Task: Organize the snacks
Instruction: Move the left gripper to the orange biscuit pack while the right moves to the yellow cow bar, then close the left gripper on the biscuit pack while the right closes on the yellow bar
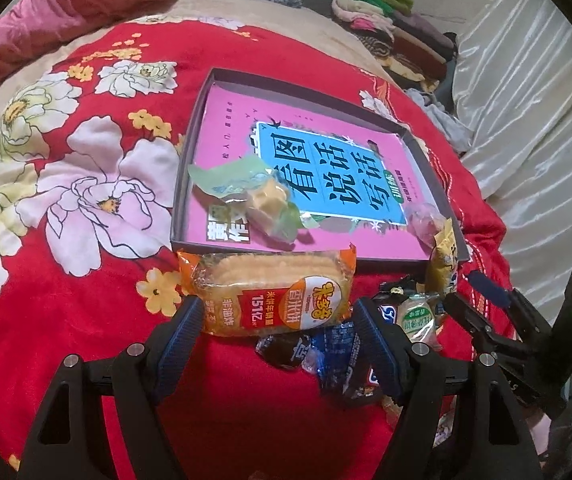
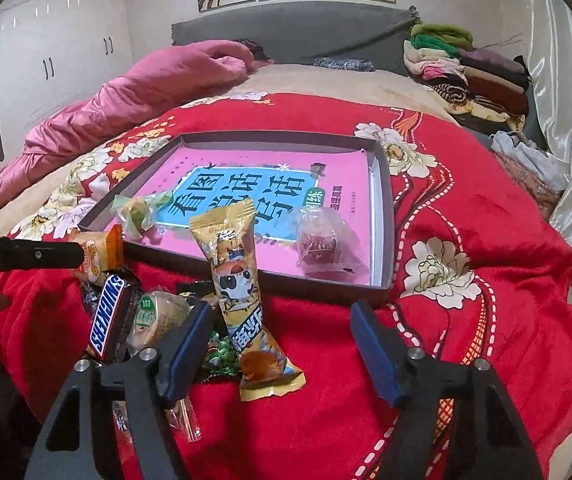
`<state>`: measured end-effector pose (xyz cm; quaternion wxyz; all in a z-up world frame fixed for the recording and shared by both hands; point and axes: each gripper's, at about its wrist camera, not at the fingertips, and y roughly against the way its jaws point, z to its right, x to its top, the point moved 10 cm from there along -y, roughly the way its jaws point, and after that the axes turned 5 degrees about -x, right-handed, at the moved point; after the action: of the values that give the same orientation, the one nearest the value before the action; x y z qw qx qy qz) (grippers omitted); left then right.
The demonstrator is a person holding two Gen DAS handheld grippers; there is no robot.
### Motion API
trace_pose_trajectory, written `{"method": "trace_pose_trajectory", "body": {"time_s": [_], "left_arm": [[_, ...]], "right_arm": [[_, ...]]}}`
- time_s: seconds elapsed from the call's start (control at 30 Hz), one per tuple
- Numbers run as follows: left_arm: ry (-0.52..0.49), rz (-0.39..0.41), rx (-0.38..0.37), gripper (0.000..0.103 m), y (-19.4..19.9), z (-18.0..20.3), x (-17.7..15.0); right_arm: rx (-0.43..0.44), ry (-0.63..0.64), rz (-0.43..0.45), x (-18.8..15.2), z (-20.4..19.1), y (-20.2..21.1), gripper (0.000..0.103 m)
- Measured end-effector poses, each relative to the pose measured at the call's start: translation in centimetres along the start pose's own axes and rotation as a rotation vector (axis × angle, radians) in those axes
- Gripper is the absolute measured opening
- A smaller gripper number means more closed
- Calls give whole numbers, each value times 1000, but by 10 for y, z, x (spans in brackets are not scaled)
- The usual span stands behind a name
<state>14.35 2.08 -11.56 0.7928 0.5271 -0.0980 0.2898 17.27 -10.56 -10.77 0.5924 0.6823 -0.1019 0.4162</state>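
Note:
A shallow grey box (image 1: 191,136) (image 2: 384,208) with a pink book inside lies on the red floral quilt. In it lie a green-wrapped snack (image 1: 261,198) (image 2: 135,212) and a clear-wrapped reddish snack (image 2: 320,240) (image 1: 426,222). An orange rice-cracker pack (image 1: 273,290) (image 2: 97,254) lies just before the box. My left gripper (image 1: 273,318) is open, its fingers on either side of that pack's near end. A yellow cartoon snack bar (image 2: 241,292) (image 1: 442,258) leans on the box rim. My right gripper (image 2: 281,320) is open around its lower half.
A pile of loose snacks sits by the box's near edge: a Snickers bar (image 2: 109,318), a round green-label cake (image 2: 157,316) (image 1: 416,316), dark wrappers (image 1: 326,352). A pink duvet (image 2: 133,92) lies far left, folded clothes (image 2: 470,68) far right, a white curtain (image 1: 526,140) beyond.

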Motion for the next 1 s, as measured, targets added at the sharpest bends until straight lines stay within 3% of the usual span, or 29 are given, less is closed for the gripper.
{"method": "trace_pose_trajectory", "body": {"time_s": [0.23,0.63,1.0], "left_arm": [[13,-12,21,78,-9,-3,-3],[48,-14,23,79,-20,-7,-1],[94,-9,13,80,-27,3,0]], "right_arm": [[22,42,-30,-4,-11,-9,49],[18,72,-57,-7,-14,-23,33],[20,81,-64,-7,-16,-30,33]]}}
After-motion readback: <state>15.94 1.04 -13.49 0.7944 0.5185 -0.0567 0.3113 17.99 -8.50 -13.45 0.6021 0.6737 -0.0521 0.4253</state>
